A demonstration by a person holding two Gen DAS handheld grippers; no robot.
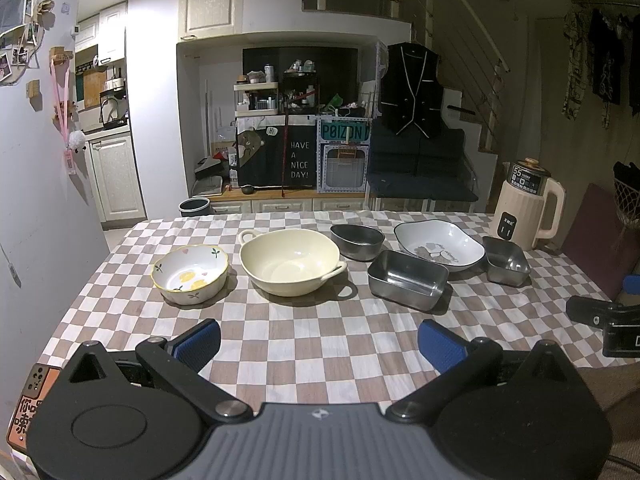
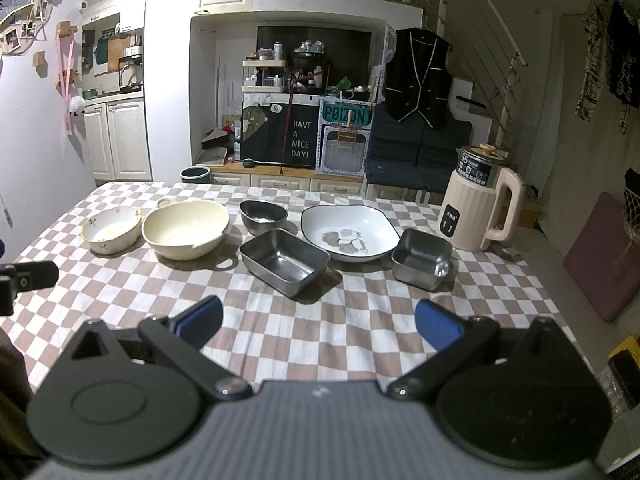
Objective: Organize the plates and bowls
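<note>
Several dishes stand in a row on the checkered tablecloth [image 1: 304, 344]. From the left: a small floral bowl [image 1: 190, 274] [image 2: 112, 230], a large cream two-handled bowl [image 1: 290, 260] [image 2: 186, 228], a dark oval metal bowl [image 1: 357, 241] [image 2: 264, 216], a rectangular steel pan [image 1: 406, 279] [image 2: 284, 266], a white plate with a leaf print [image 1: 438, 245] [image 2: 350, 232] and a small square steel dish [image 1: 505, 260] [image 2: 422, 258]. My left gripper [image 1: 318, 346] is open and empty near the front edge. My right gripper [image 2: 318, 324] is open and empty, in front of the steel pan.
A cream electric kettle [image 1: 530, 208] [image 2: 480, 204] stands at the table's back right. The right gripper's body [image 1: 604, 320] shows at the right of the left wrist view; the left gripper's body [image 2: 24, 282] shows at the left of the right wrist view. Cabinets and shelves stand behind the table.
</note>
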